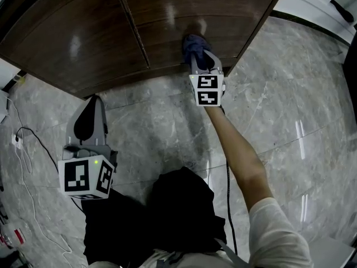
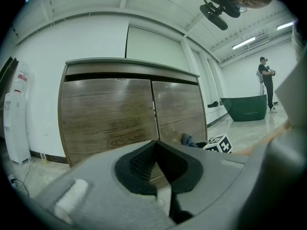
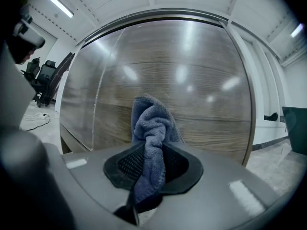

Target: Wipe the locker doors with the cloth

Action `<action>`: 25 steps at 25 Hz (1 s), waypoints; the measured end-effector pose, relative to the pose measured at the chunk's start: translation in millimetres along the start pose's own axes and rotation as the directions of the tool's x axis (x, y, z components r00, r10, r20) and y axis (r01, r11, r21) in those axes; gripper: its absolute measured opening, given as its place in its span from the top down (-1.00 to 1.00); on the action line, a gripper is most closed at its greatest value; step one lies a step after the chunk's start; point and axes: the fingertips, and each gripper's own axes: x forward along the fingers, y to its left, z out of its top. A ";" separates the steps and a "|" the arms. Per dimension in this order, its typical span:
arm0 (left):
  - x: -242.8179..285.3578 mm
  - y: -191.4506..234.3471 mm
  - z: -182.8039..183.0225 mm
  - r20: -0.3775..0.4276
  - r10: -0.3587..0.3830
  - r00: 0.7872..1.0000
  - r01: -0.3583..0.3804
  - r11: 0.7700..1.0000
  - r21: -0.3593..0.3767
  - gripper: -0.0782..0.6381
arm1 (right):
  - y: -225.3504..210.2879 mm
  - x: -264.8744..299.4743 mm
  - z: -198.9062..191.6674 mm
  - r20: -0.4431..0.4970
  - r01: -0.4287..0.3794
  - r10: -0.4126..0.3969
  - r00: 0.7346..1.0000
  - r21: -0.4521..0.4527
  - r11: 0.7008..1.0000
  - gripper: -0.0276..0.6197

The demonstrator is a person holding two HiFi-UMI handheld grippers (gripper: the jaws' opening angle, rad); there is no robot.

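The right tongs (image 3: 151, 166) clamp the cloth (image 3: 152, 126), which stands at twelve o'clock near the right locker door (image 3: 201, 99); the left tongs (image 2: 154, 158), closed and empty, are farther.

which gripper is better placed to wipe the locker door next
Right: the right gripper is shut on the cloth, close to the locker door; the left gripper is shut, empty and farther back.

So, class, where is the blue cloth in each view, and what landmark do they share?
Head view: cloth top centre, in the right gripper, against the locker doors.
Left gripper view: small, right of centre, by the doors.
Right gripper view: centre, between the jaws.
Shared landmark: the door seam.
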 end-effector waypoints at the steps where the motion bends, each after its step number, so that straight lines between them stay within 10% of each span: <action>1: -0.1 0.7 -0.2 0.000 0.001 1.000 -0.001 1.000 -0.002 0.78 | 12.0 2.6 -0.5 -0.001 -0.019 0.019 1.000 -0.008 1.000 0.66; 25: -1.1 7.9 -1.7 0.000 0.002 1.000 -0.002 1.000 -0.011 0.78 | 148.6 29.0 -14.3 -0.063 -0.254 0.250 0.966 -0.067 0.965 0.66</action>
